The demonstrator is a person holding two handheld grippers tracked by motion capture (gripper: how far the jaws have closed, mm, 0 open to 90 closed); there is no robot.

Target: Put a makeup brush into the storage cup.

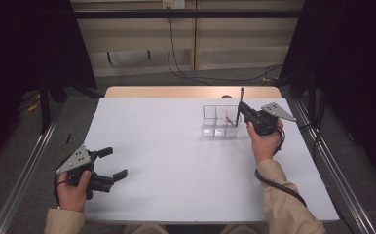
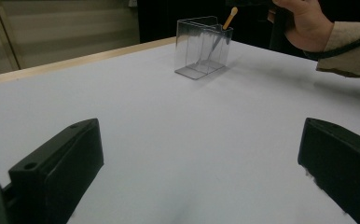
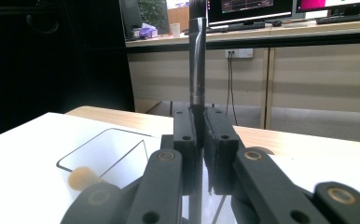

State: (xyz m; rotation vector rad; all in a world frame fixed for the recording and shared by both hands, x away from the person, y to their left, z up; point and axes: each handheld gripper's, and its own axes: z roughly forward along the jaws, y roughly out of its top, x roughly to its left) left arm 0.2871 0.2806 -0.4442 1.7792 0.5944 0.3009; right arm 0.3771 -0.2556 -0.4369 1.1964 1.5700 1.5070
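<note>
In the high view, a dark pen (image 1: 240,105) is seen held upright in the right gripper (image 1: 241,110), just above the right end of a clear divided holder (image 1: 219,121) on the white table (image 1: 176,161). The left gripper (image 1: 112,163) is rested near the table's front left corner, well apart from the holder, with its jaws spread and nothing between them

In the left gripper view, bare table is seen between the two wide-set jaws; farther off, the holder (image 2: 201,46) is seen with an orange-tipped stick (image 2: 229,17) leaning inside it

In the right gripper view, the jaws are seen pressed together on the pen (image 3: 197,60), which rises upright from between them
</note>
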